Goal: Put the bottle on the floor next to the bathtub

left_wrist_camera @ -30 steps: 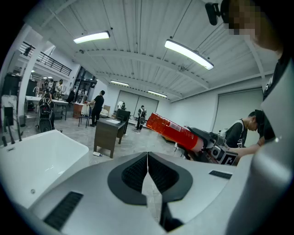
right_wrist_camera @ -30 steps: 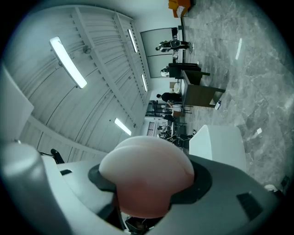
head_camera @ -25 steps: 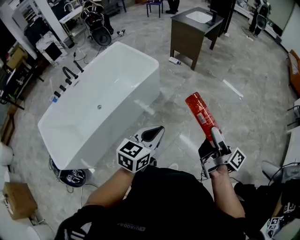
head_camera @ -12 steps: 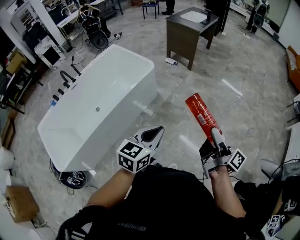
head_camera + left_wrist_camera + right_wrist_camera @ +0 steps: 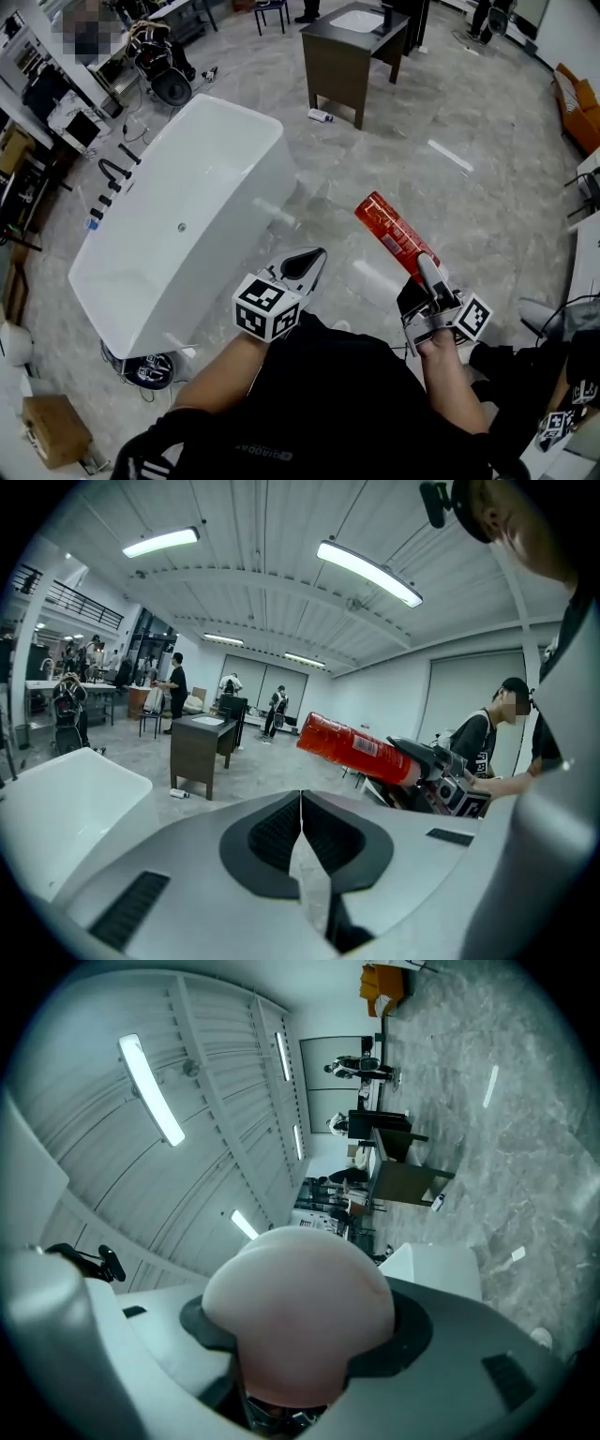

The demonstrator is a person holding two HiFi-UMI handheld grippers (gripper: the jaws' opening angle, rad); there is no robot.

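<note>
A red bottle (image 5: 394, 234) sticks up and to the left out of my right gripper (image 5: 427, 272), which is shut on its lower end. In the right gripper view the bottle's pale base (image 5: 300, 1321) fills the space between the jaws. The left gripper view shows the red bottle (image 5: 354, 747) held in the air at the right. My left gripper (image 5: 305, 267) is shut with nothing in it, the jaws meeting along one line. The white bathtub (image 5: 178, 225) stands on the grey floor to the left, its near corner close to the left gripper.
A dark vanity cabinet with a white basin (image 5: 349, 49) stands beyond the tub, a small bottle (image 5: 320, 115) lying on the floor beside it. A black tap set (image 5: 112, 173) and cables run along the tub's far side. A cardboard box (image 5: 52, 431) sits at lower left.
The view has shifted so the tub and cabinet sit further left. The red bottle has tipped more to the left in the right gripper. The left gripper has hardly moved.
</note>
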